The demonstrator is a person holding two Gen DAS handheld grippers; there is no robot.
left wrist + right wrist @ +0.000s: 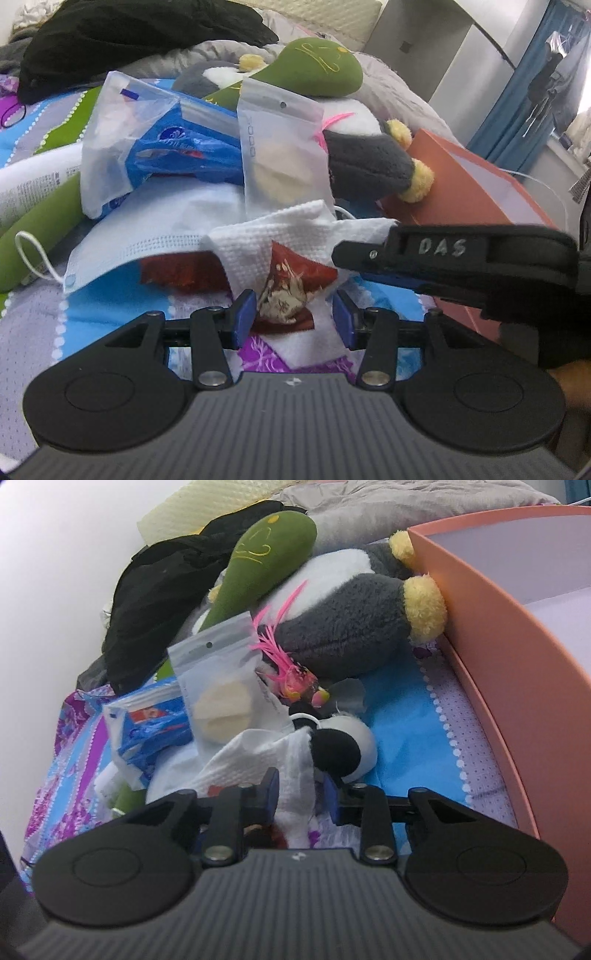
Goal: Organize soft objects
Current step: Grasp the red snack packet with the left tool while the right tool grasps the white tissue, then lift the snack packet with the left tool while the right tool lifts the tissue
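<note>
Left claw point(291, 319), jaws apart, straddling a red packet point(291, 284) wrapped in a white cloth point(258, 240); pads not pressing. Right claw point(301, 794), jaws narrowly apart around a fold of the same cloth point(291, 760); whether the pads pinch it cannot be told. The cloth lies on the patterned bedspread point(406, 716), amid a face mask point(147, 236), plastic pouches point(280, 147) and plush toys point(343, 627), beside an orange box point(498, 646).

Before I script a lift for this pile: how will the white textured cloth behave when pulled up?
The white cloth is crumpled and draped, so probably floppy and light. It covers a red packet, which may slip out. The right gripper straddles one edge.
</note>
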